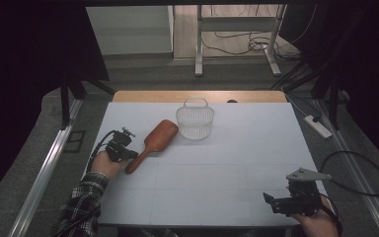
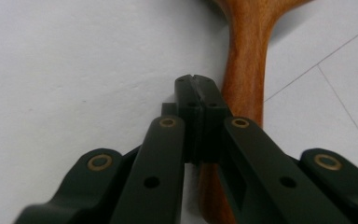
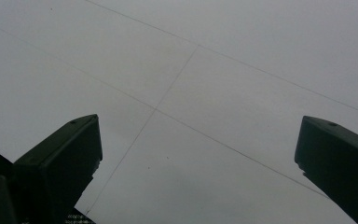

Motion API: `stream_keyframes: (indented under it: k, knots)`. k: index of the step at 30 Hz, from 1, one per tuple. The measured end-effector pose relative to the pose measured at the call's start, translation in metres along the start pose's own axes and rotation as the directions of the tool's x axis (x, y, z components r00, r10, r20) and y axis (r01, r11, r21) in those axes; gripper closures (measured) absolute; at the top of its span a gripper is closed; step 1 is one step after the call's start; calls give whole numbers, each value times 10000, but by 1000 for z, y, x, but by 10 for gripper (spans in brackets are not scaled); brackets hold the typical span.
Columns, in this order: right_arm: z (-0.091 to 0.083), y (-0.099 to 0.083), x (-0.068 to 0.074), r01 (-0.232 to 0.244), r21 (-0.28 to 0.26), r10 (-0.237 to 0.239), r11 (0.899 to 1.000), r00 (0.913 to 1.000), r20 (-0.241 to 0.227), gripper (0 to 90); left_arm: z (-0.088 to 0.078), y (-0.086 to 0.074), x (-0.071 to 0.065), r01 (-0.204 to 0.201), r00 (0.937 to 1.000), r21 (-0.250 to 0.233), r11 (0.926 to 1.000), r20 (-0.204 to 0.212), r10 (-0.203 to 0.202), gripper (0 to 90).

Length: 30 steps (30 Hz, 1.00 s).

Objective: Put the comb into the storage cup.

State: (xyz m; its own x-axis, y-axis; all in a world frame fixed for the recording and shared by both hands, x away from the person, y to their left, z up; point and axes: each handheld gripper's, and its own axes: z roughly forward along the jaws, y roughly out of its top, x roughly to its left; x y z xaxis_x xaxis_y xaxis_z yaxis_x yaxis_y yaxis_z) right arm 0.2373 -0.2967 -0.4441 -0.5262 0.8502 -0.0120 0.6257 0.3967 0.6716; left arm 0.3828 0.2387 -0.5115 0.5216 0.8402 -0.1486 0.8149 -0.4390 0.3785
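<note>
A wooden paddle brush [image 1: 160,136] lies on the white table [image 1: 227,173], left of centre, with its handle [image 2: 247,70] pointing toward the near left. My left gripper [image 1: 128,154] rests against the handle's near end. Seen up close, the left gripper [image 2: 197,86] has its pads pressed together with nothing between them, and the handle runs just beside and under the right jaw. A white mesh basket [image 1: 195,121] with a loop handle stands upright just right of the brush head. At the near right corner, my right gripper [image 1: 272,200] stands open over bare table, and its own view shows that right gripper [image 3: 198,140] spread wide.
A wooden strip [image 1: 200,96] edges the table's far side. On the floor to the right lie a power strip [image 1: 318,126] and a looped cable [image 1: 355,168]. Another desk's metal legs [image 1: 198,44] stand beyond the table. Dark curtains hang at both sides.
</note>
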Motion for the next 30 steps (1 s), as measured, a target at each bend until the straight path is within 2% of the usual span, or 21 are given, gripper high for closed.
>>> stream_keyframes:
  k: [5,10,16,19,20,22,24,26,30]
  knots:
    - [0,0,0,-2,-10,2,10000,10000,5,8,-16,-2,3,81,9998,-434,9990,-169,-88,889]
    - [0,0,0,18,4,-18,10000,10000,13,8,-29,-6,7,297,9995,-801,9963,-21,-300,869]
    - [0,0,0,35,0,-35,10000,10000,32,9,-35,-7,8,457,9989,-933,9946,72,-453,814]
    - [0,0,1,42,1,-42,10000,10000,40,9,-36,-5,8,457,9989,-954,9944,87,-451,752]
    - [0,0,1,45,9,-45,10000,10000,39,9,-36,-5,7,455,9990,-968,9943,67,-451,675]
    - [0,0,1,46,10,-46,10000,10000,39,9,-37,-3,6,469,9989,-1048,9934,111,-460,643]
    - [0,0,1,55,20,-55,10000,10000,47,9,-38,0,5,438,9989,-1186,9920,206,-416,528]
    - [0,0,1,61,24,-61,10000,10000,48,9,-38,2,3,392,9990,-1256,9913,260,-362,483]
    - [0,0,1,70,37,-70,10000,10000,52,9,-36,9,-2,346,9987,-1259,9914,427,-294,325]
